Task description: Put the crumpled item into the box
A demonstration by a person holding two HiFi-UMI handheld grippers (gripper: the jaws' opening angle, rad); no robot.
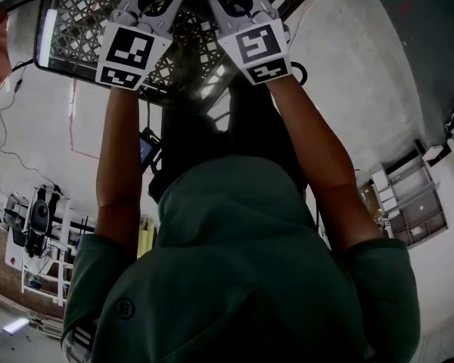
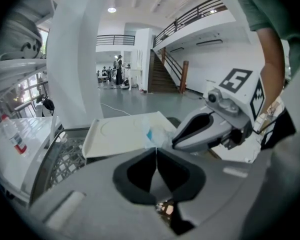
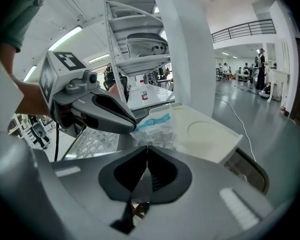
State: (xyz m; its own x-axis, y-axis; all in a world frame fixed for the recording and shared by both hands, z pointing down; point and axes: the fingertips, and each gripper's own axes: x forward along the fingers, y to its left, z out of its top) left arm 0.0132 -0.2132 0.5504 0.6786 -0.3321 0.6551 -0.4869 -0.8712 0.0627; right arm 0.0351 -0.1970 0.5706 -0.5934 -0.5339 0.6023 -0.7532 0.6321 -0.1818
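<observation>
Above the black mesh box (image 1: 68, 13), the left hand-held gripper (image 2: 156, 148) and right hand-held gripper (image 3: 147, 146) pinch one crumpled clear plastic bag (image 3: 152, 129); next they should lower it in and let go.

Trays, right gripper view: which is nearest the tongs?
The flat white tray resting on the mesh box, right behind the wrapper; the others sit up on the shelf.

Your left forearm (image 1: 119, 157) and right forearm (image 1: 321, 157) stretch out ahead side by side, and your left gripper (image 2: 156, 151) and right gripper (image 3: 147, 149) tilt in toward each other until their tips nearly meet, each with its jaws pressed together on the crumpled item (image 3: 155, 129).
</observation>
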